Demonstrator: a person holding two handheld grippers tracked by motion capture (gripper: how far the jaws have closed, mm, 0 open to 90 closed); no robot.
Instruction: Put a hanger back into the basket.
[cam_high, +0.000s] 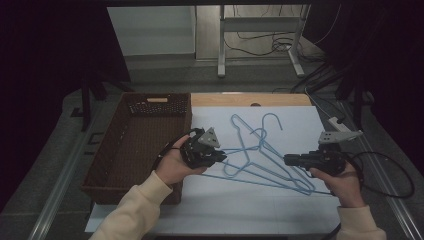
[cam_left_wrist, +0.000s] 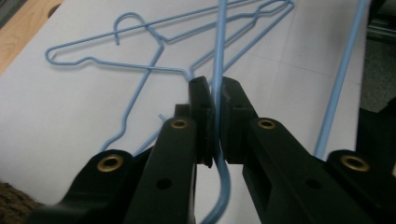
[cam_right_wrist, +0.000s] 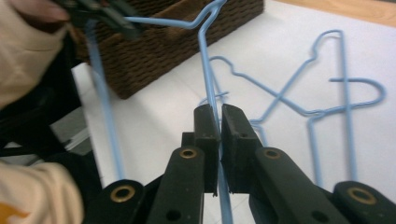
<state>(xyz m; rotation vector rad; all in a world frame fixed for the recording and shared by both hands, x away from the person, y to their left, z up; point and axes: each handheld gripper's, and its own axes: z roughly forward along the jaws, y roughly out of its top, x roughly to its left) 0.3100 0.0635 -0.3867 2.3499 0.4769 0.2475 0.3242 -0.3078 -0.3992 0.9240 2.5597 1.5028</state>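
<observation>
With both jaws clamped on one hanger (cam_high: 260, 175), left gripper (cam_high: 216, 156) and right gripper (cam_high: 289, 160) hold it. Likely next: carry it to the basket (cam_high: 117, 150).

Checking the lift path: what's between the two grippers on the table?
In the high view, blue wire hangers span the white sheet between the left gripper and right gripper; both are shut on hanger wire.

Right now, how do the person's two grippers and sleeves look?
Both the left gripper and right gripper are black with brass-coloured rivets; a grey three-cornered plate tops each, and a black cable trails away. The sleeves are cream.
</observation>
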